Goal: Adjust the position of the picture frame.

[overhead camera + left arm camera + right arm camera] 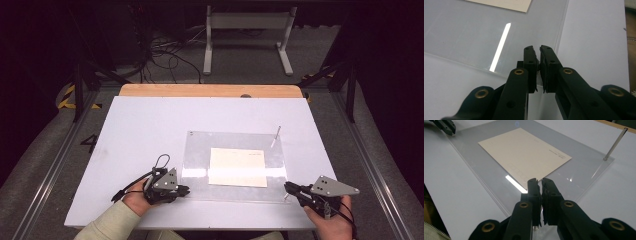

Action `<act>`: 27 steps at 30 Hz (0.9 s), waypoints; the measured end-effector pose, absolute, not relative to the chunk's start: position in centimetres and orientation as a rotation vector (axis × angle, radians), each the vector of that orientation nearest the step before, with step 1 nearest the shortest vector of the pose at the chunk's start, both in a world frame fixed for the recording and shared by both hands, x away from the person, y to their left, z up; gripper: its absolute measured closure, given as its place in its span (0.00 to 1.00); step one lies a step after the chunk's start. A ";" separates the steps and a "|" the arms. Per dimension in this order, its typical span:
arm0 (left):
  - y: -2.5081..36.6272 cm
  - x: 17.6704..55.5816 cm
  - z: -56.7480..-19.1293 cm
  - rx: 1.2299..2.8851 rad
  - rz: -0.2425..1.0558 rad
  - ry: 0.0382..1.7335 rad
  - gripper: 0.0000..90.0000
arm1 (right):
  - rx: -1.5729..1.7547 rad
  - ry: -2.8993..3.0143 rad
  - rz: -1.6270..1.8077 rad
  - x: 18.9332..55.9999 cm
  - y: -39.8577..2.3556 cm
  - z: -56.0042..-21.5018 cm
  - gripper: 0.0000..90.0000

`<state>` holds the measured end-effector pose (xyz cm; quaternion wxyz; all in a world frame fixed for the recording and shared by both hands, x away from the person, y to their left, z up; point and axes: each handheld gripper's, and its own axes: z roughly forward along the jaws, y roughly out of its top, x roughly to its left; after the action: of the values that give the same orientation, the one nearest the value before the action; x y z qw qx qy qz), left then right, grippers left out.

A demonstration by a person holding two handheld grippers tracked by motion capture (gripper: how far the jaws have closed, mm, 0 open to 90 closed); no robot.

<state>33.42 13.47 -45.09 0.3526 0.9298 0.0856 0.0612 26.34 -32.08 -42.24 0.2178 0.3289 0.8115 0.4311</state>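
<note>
Both the left gripper [183, 190] at seven o'clock and the right gripper [288, 186] at five rest nearly closed, empty, at the clear acrylic sheet's [200, 150] near corners.

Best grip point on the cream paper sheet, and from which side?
The cream paper sheet lies flat on the clear acrylic plate, so no face can be pinched. I would take its near right corner, coming in low from the person's side where the right gripper sits, probably sliding one jaw beneath.
</note>
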 end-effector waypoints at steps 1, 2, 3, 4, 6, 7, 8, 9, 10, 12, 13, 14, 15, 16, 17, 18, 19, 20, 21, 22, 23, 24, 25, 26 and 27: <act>13.5 33.4 -45.1 2.405 0.158 0.220 0.93 | 0.908 2.245 1.188 26.3 -32.0 -42.2 0.94; 13.5 33.5 -45.1 2.402 0.156 0.217 0.93 | 0.905 2.240 1.186 26.4 -32.0 -42.1 0.94; 13.5 33.5 -45.1 2.401 0.149 0.220 0.93 | 0.899 2.237 1.173 26.4 -31.9 -41.9 0.94; 13.5 33.4 -45.2 2.399 0.142 0.226 0.93 | 0.893 2.237 1.161 26.5 -31.8 -41.7 0.94; 13.3 33.5 -45.2 2.387 0.132 0.219 0.93 | 0.891 2.227 1.151 26.9 -31.8 -41.5 0.94; 13.2 33.5 -45.2 2.391 0.126 0.215 0.93 | 0.890 2.220 1.149 27.3 -31.9 -41.3 0.94; 13.1 33.5 -45.2 2.383 0.119 0.219 0.93 | 0.891 2.212 1.143 27.6 -31.8 -41.0 0.94; 12.9 33.5 -45.2 2.387 0.121 0.212 0.93 | 0.883 2.201 1.137 28.1 -31.9 -40.8 0.94; 12.8 33.5 -45.2 2.382 0.118 0.212 0.93 | 0.881 2.189 1.133 28.5 -31.9 -40.5 0.94; 12.5 33.4 -45.2 2.382 0.111 0.212 0.93 | 0.873 2.168 1.137 29.5 -31.8 -40.0 0.94; 12.4 33.4 -45.2 2.387 0.114 0.208 0.93 | 0.876 2.160 1.134 30.0 -31.8 -39.8 0.94; 12.3 33.4 -45.2 2.385 0.114 0.201 0.93 | 0.874 2.152 1.133 30.5 -31.8 -39.7 0.94; 12.2 33.4 -45.2 2.387 0.111 0.196 0.93 | 0.876 2.147 1.133 31.0 -31.8 -39.6 0.94; 12.0 33.4 -45.2 2.383 0.113 0.188 0.93 | 0.882 2.142 1.129 31.5 -31.8 -39.6 0.94; 11.9 33.4 -45.2 2.383 0.105 0.196 0.93 | 0.885 2.137 1.128 32.1 -31.8 -39.6 0.94; 11.8 33.5 -45.2 2.379 0.106 0.188 0.93 | 0.896 2.135 1.124 32.7 -31.8 -39.7 0.94; 11.7 33.4 -45.2 2.382 0.101 0.191 0.93 | 0.900 2.134 1.117 33.3 -31.8 -39.9 0.94; 11.5 33.4 -45.2 2.381 0.102 0.188 0.93 | 0.908 2.139 1.109 33.9 -31.8 -40.0 0.94; 11.3 33.5 -45.2 2.377 0.096 0.177 0.93 | 0.924 2.145 1.110 34.9 -31.9 -40.3 0.94; 11.2 33.5 -45.1 2.379 0.095 0.180 0.93 | 0.936 2.147 1.111 35.5 -31.9 -40.5 0.94; 11.1 33.5 -45.1 2.378 0.096 0.179 0.93 | 0.948 2.149 1.104 36.2 -31.8 -40.6 0.94; 11.0 33.5 -45.1 2.373 0.094 0.180 0.93 | 0.952 2.150 1.100 36.6 -31.8 -40.7 0.94; 11.0 33.5 -45.1 2.373 0.094 0.180 0.93 | 0.956 2.147 1.096 37.0 -31.7 -40.7 0.94; 11.0 33.5 -45.1 2.379 0.097 0.165 0.93 | 0.956 2.147 1.096 37.0 -31.7 -40.7 0.94; 10.8 33.4 -45.1 2.371 0.090 0.172 0.93 | 0.961 2.142 1.102 37.5 -31.7 -40.8 0.94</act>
<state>33.44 10.82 -45.14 0.3722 0.9251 0.0670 0.0351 37.48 -31.67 -40.82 0.2704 0.3569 0.7951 0.4091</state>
